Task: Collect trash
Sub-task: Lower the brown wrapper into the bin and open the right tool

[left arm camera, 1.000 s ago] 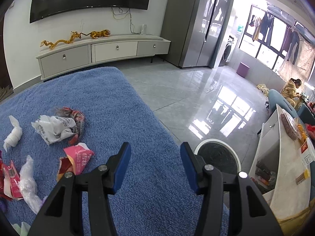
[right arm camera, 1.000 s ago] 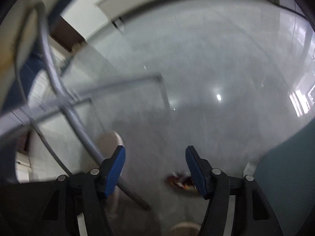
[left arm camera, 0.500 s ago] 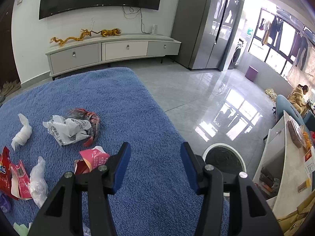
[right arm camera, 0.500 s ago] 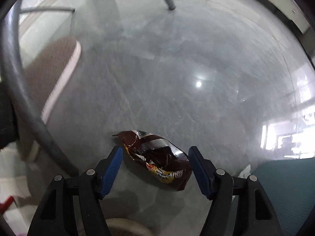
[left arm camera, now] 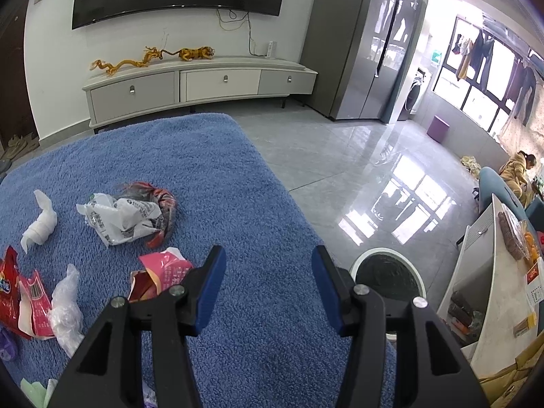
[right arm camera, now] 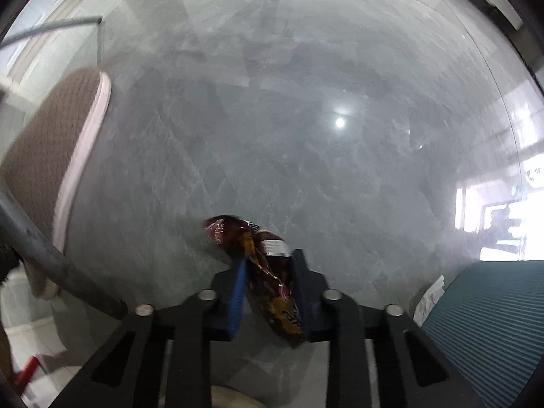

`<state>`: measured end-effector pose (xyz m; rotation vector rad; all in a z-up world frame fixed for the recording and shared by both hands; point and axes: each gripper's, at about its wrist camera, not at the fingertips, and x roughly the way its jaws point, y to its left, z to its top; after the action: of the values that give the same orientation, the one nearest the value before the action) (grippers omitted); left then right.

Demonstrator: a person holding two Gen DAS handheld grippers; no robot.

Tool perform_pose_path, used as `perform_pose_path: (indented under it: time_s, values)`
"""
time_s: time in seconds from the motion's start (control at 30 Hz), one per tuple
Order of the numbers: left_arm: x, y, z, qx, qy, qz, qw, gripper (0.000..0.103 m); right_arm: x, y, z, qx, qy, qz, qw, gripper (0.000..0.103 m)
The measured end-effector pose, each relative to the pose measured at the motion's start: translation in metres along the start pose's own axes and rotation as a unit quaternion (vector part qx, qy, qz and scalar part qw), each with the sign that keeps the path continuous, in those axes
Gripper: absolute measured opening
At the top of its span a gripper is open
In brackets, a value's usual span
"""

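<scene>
The right gripper (right arm camera: 267,258) is seen pointing down at the grey tiled floor (right arm camera: 306,119), its jaws closing on a dark red snack wrapper (right arm camera: 261,265); the wrapper is pinched between the two blue pads, its upper end sticking out beyond the fingertips and its yellow-printed end trailing back between the fingers. A brown slipper (right arm camera: 51,142) is seen at the left of that view, beside a grey metal leg (right arm camera: 57,268), and a teal ribbed surface (right arm camera: 493,323) is found at the lower right. The left gripper (left arm camera: 268,265) is held released above a blue carpet (left arm camera: 210,176), with nothing between its pads. More trash is scattered on the carpet to its left: a pink packet (left arm camera: 163,268) just beside the left finger, a crumpled white plastic bag (left arm camera: 119,217) lying against a dark wrapper (left arm camera: 163,200), a twisted white tissue (left arm camera: 40,224), a red packet (left arm camera: 20,292) and a clear plastic scrap (left arm camera: 66,309). A round white-rimmed bin (left arm camera: 387,272) is seen on the floor just off the carpet's edge, to the right of the gripper. A low TV cabinet (left arm camera: 200,81) is set against the far wall.
</scene>
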<state>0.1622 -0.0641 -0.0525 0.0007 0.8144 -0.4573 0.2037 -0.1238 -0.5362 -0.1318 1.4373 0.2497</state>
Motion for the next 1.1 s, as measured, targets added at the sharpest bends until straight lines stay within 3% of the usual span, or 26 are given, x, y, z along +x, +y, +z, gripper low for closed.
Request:
perform_pose_path:
  time_s: [0.2,0.47,0.53,0.73,0.87,1.0,1.1]
  values:
    - [-0.012,0.001,-0.002,-0.004,-0.010,-0.005,0.9999,0.051,-0.046,-0.014,0.016,0.056,-0.050,0.030,0.997,0.018]
    - [-0.039,-0.002,-0.007,-0.003,-0.033,-0.018,0.9993,0.051,-0.158,-0.036,0.038,0.084,-0.173,-0.006,0.981,0.017]
    - [-0.046,-0.001,-0.006,-0.007,-0.039,-0.022,0.9990,0.051,-0.178,-0.047,0.027,0.094,-0.196,-0.017,0.976,0.017]
    - [-0.071,0.000,-0.008,-0.011,-0.059,-0.034,0.9976,0.051,-0.254,-0.065,0.015,0.133,-0.273,-0.045,0.952,0.017]
    - [-0.091,0.003,-0.010,-0.014,-0.075,-0.044,0.9961,0.051,-0.304,-0.079,-0.011,0.191,-0.321,-0.057,0.926,0.017]
    - [-0.105,0.005,-0.015,-0.016,-0.087,-0.052,0.9947,0.051,-0.334,-0.094,-0.051,0.260,-0.339,-0.066,0.902,0.018]
    - [-0.115,0.010,-0.019,-0.019,-0.093,-0.053,0.9941,0.051,-0.357,-0.111,-0.077,0.306,-0.322,-0.078,0.893,0.023]
